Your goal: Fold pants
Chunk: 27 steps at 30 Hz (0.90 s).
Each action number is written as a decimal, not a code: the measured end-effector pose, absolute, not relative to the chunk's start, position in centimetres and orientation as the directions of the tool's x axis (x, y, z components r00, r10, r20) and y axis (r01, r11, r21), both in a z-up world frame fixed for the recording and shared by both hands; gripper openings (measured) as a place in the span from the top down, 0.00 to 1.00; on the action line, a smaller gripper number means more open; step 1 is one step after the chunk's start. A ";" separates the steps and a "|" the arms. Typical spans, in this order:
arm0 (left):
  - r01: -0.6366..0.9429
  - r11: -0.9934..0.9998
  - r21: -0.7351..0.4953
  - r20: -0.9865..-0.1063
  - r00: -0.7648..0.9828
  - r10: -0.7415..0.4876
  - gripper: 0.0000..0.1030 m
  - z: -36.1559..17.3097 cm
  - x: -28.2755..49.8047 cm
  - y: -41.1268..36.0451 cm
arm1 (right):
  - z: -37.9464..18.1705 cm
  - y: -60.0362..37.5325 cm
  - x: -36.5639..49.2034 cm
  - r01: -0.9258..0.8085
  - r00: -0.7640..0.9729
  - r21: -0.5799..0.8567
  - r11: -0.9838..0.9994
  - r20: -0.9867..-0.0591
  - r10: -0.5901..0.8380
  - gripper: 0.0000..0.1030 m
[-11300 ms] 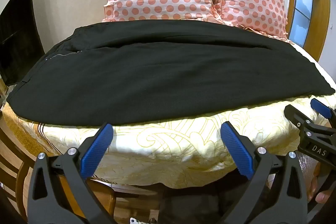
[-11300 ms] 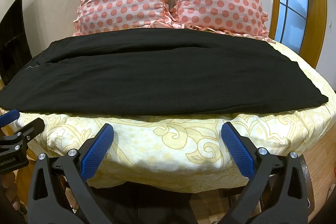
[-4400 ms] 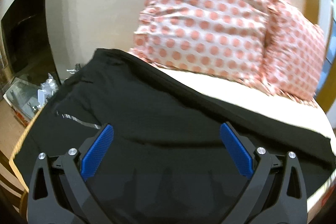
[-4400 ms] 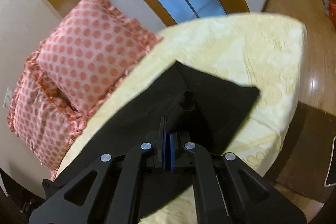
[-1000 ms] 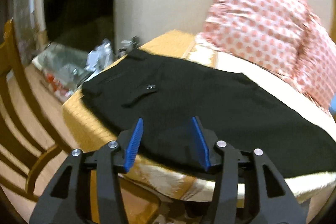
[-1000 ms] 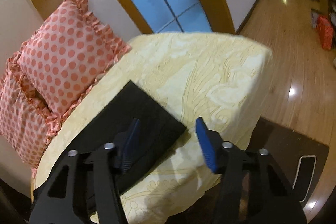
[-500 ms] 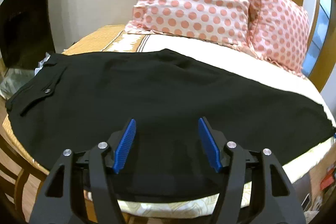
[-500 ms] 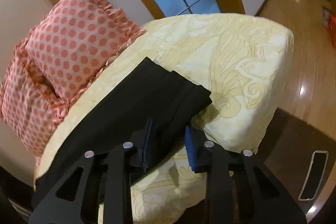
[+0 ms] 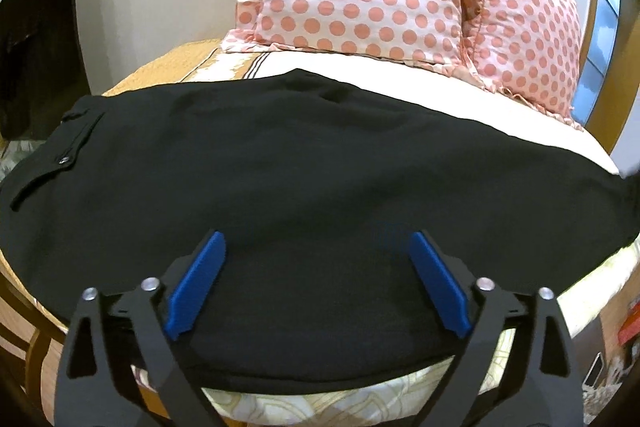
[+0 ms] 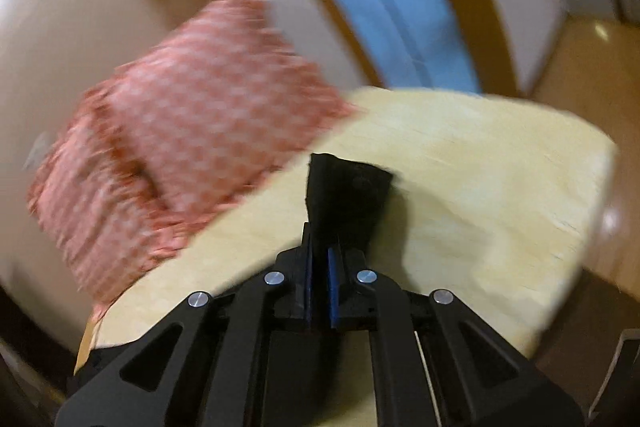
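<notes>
Black pants (image 9: 320,163): soft, limp | right gripper (image 10: 320,263): fingers clamped on hem end | left gripper (image 9: 316,283): fingers apart over mid-leg | bed (image 10: 500,163): grip edges, not flat cloth.

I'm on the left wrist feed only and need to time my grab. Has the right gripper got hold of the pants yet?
Observer: Yes. The right gripper is shut on the black pants, and a bunch of cloth sticks up past its fingertips.
Operator: Which end is that? My view cuts off at the right edge.
Observer: The end away from the waistband, out over the yellow bedspread, with the polka-dot pillows off to its left.
Operator: Is that feed steady?
Observer: No, it is heavily smeared, so that gripper is moving. Your left gripper hangs open over the pants, gripping nothing.
</notes>
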State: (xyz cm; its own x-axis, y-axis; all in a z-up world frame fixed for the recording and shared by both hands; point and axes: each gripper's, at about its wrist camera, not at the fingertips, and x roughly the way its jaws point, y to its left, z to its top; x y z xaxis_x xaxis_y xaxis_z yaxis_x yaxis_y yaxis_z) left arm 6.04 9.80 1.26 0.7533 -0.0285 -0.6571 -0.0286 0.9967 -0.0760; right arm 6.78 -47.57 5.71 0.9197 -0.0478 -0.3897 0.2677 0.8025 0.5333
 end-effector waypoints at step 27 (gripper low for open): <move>-0.147 0.941 -0.304 -0.568 0.821 -0.055 0.02 4.2 3.4 15.7 | 2.4 -8.6 11.8 -0.622 0.452 0.352 0.699 -0.568 0.688 0.94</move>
